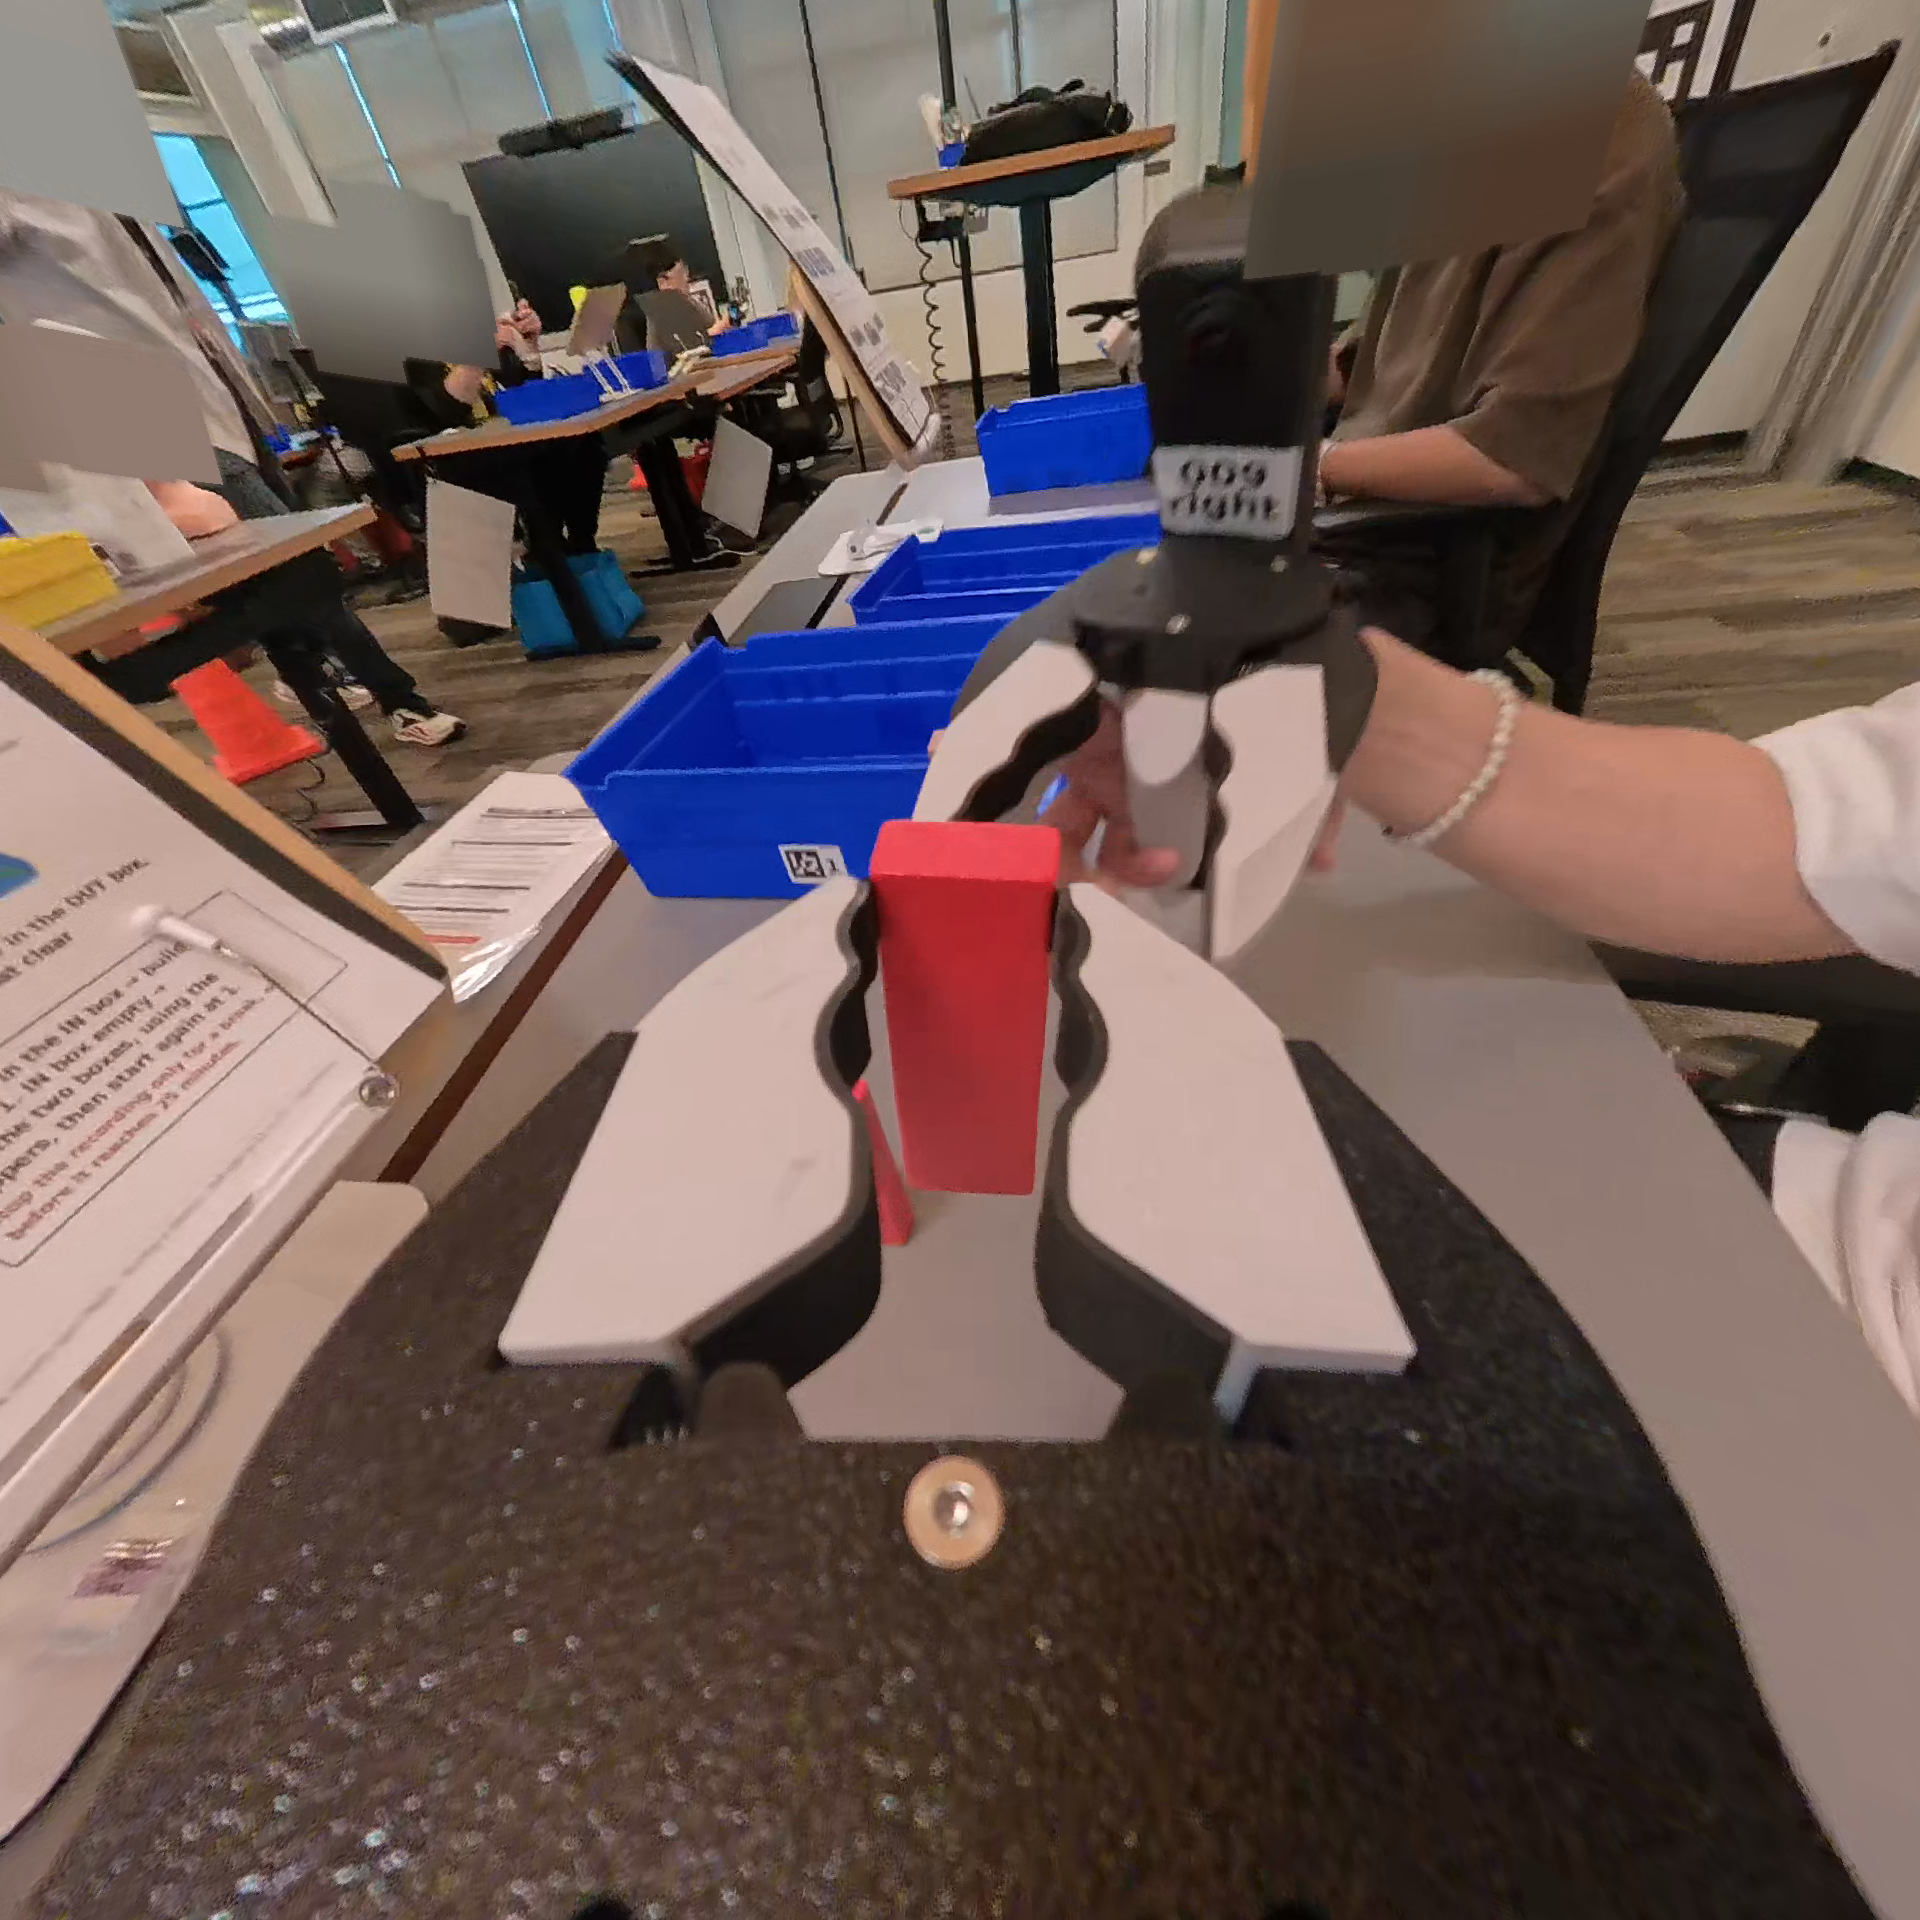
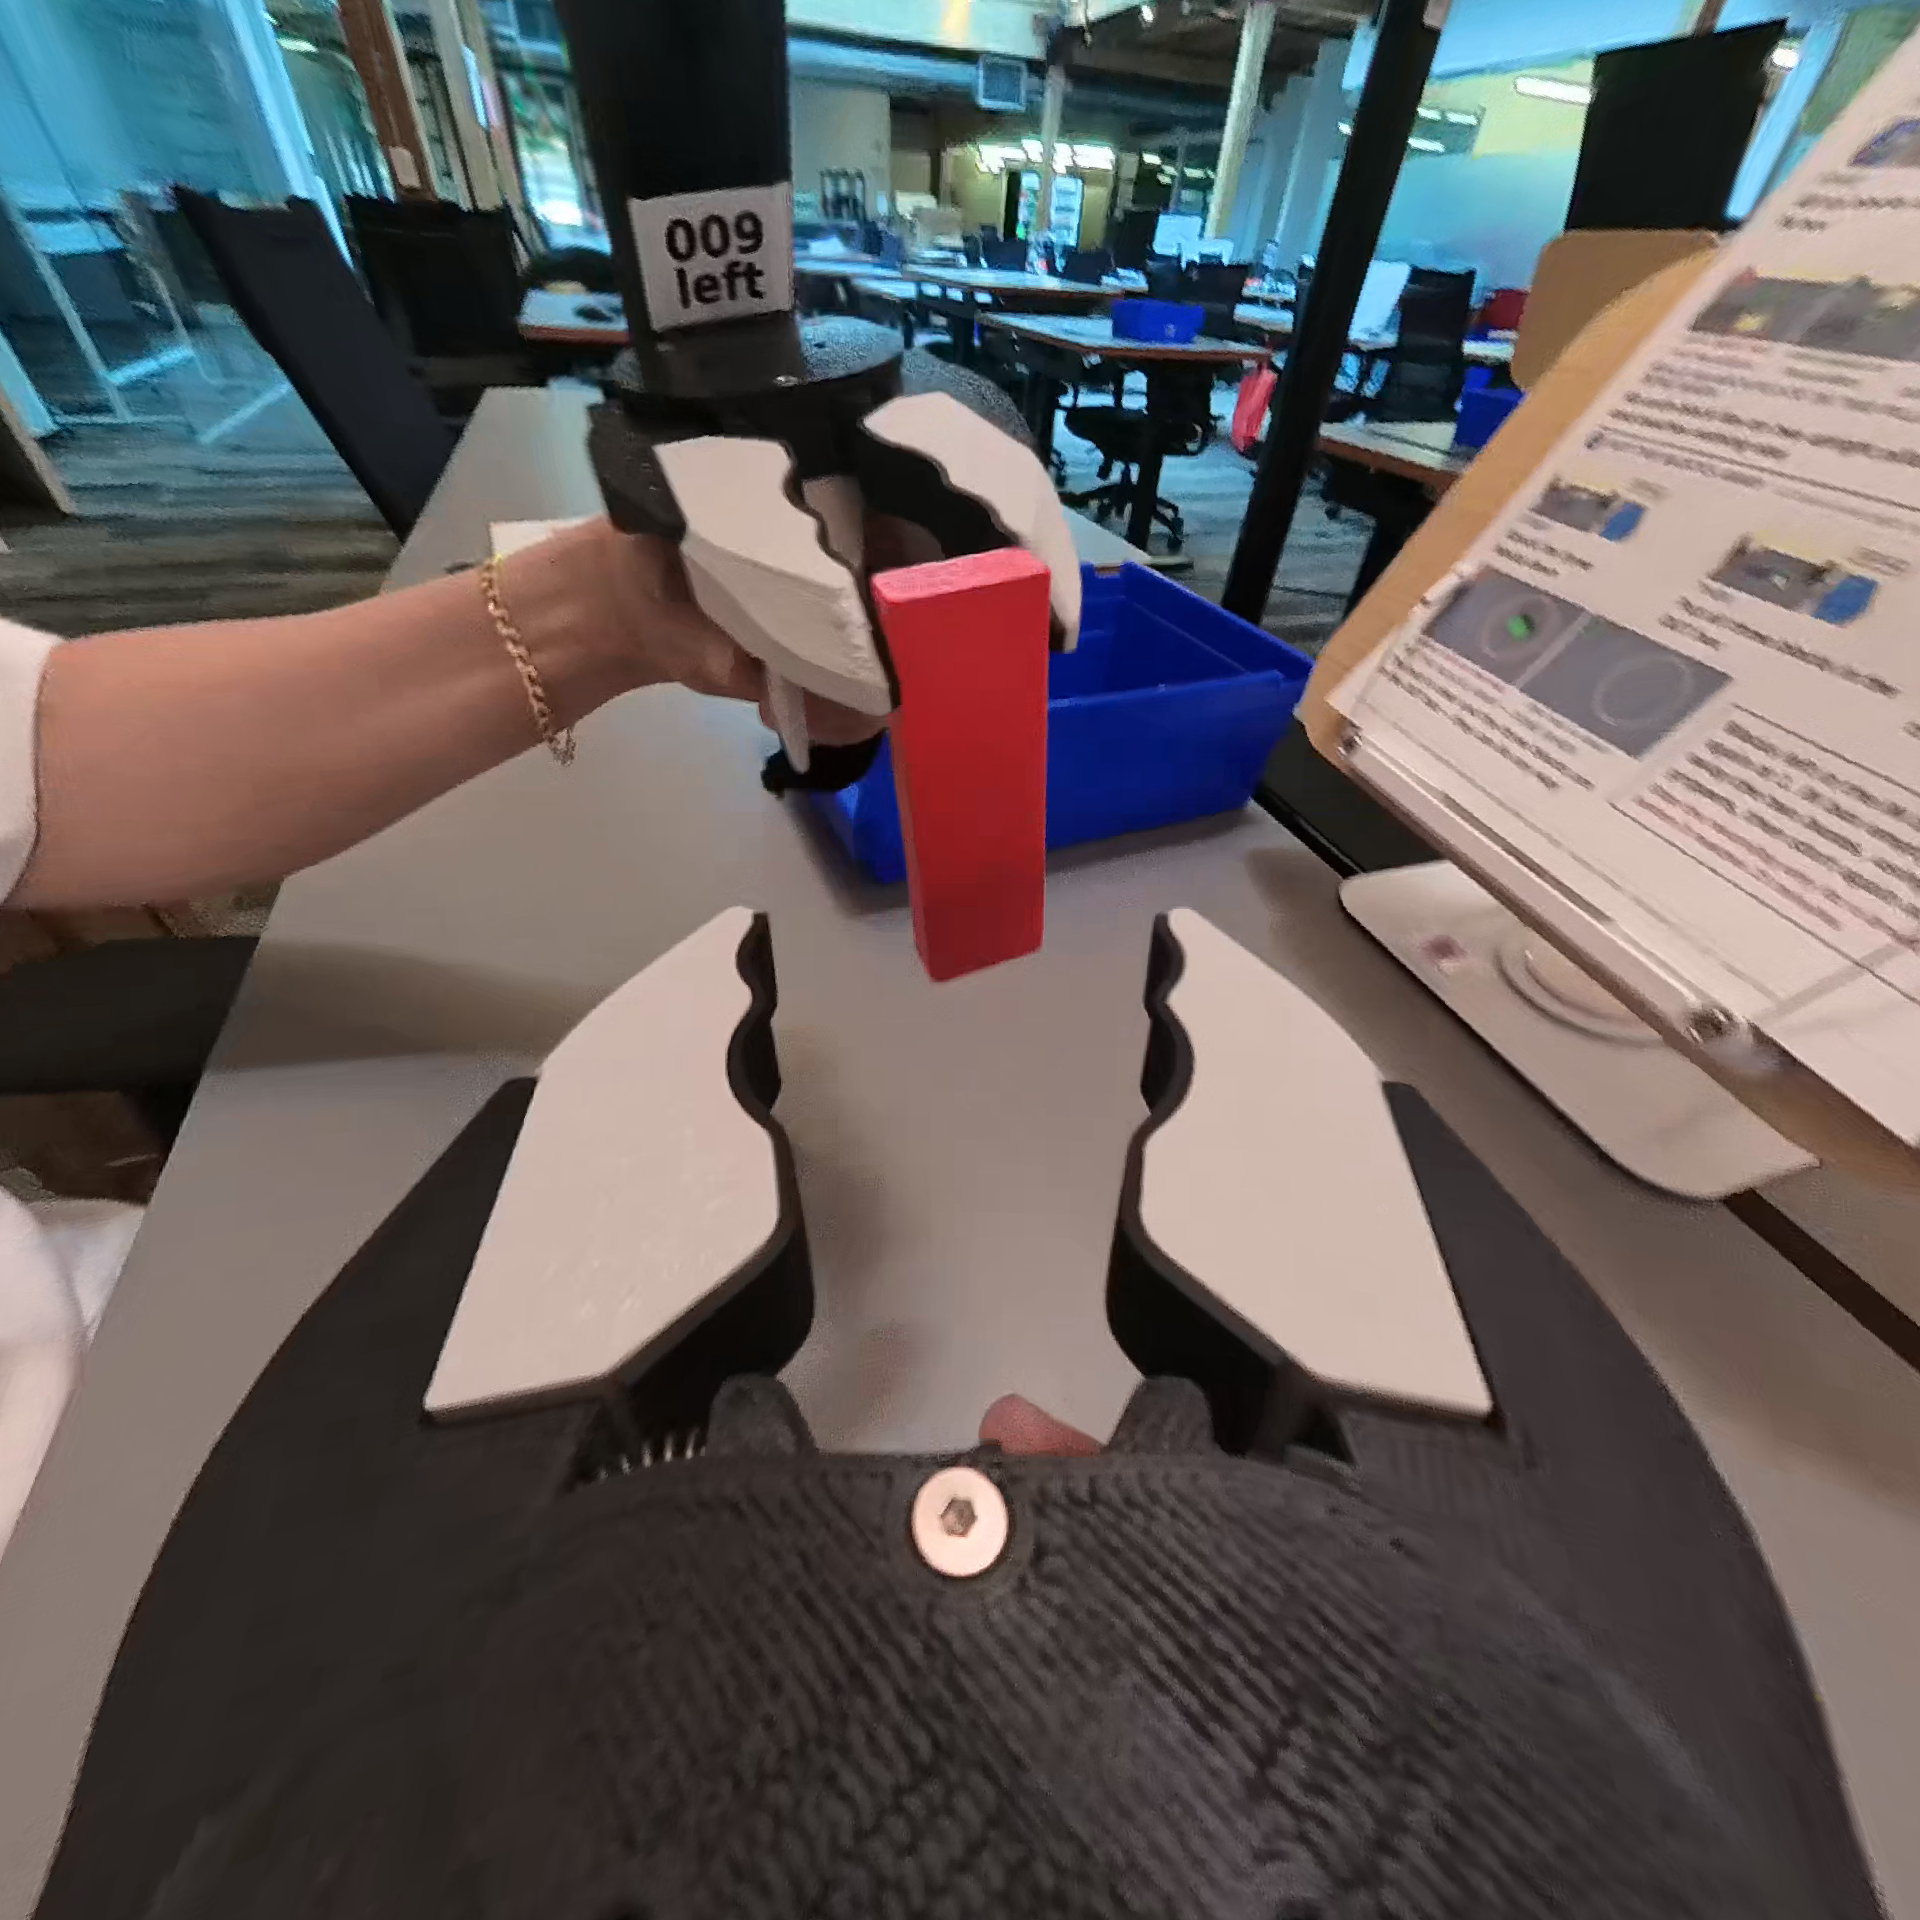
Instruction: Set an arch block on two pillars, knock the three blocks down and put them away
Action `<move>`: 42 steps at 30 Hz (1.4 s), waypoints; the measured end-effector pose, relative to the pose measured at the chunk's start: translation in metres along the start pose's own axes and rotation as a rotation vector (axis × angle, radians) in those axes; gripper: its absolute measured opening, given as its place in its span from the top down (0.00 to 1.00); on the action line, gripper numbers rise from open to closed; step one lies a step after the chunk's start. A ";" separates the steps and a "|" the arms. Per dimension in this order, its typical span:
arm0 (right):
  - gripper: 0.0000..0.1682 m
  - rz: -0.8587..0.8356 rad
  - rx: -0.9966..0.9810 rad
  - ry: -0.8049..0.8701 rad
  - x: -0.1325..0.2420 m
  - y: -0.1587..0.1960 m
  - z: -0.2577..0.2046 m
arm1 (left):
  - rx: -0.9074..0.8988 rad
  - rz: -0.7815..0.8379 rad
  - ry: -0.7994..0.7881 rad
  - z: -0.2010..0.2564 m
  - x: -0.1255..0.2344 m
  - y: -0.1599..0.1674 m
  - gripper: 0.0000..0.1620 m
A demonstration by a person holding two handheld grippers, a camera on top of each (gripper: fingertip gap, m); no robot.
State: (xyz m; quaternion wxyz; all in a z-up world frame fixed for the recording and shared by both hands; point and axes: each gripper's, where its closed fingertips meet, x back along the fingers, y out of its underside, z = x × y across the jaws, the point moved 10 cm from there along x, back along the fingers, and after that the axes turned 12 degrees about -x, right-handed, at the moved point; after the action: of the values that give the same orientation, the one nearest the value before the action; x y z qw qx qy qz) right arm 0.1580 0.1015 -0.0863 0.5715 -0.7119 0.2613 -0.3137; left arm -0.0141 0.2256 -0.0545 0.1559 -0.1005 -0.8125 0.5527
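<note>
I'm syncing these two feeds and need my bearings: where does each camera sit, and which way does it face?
Left wrist view: on the left gripper, looking along its fingers shut on the red block, toward the blue bins; the person's right forearm shows.
Right wrist view: on the open right gripper, facing the left gripper; the left forearm shows.
Shared: the red block, both grippers, grey table.

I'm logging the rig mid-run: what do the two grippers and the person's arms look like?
Both the left gripper and the right gripper have speckled black bodies, light grey fingers with wavy black inner edges, and a silver bolt at the base. Each carries a black post with a white label. The sleeves are white. One wrist wears a gold chain, the other a pearl bracelet.
</note>
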 end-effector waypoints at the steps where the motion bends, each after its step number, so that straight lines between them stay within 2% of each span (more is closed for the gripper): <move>1: 0.57 -0.004 -0.001 0.011 0.009 0.003 0.000 | 0.000 0.000 0.005 -0.003 -0.001 0.009 0.80; 8: 0.56 0.067 -0.058 0.085 0.060 0.031 0.003 | 0.021 0.032 0.013 -0.018 -0.015 0.090 0.80; 13: 0.57 0.091 -0.089 0.104 0.073 0.043 0.007 | 0.082 0.032 0.027 -0.026 -0.023 0.122 0.80; 24: 0.57 0.036 -0.081 0.086 0.072 0.057 0.013 | 0.118 0.002 0.072 -0.038 -0.027 0.150 0.80; 42: 0.57 0.023 -0.084 0.090 0.071 0.060 0.016 | 0.137 -0.061 0.106 -0.039 -0.043 0.152 0.80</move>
State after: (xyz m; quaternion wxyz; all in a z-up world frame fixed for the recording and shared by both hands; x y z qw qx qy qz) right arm 0.2163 0.0477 -0.1369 0.5323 -0.7174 0.3079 -0.3274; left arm 0.0384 0.3012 -0.1890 0.2217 -0.0938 -0.7662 0.5958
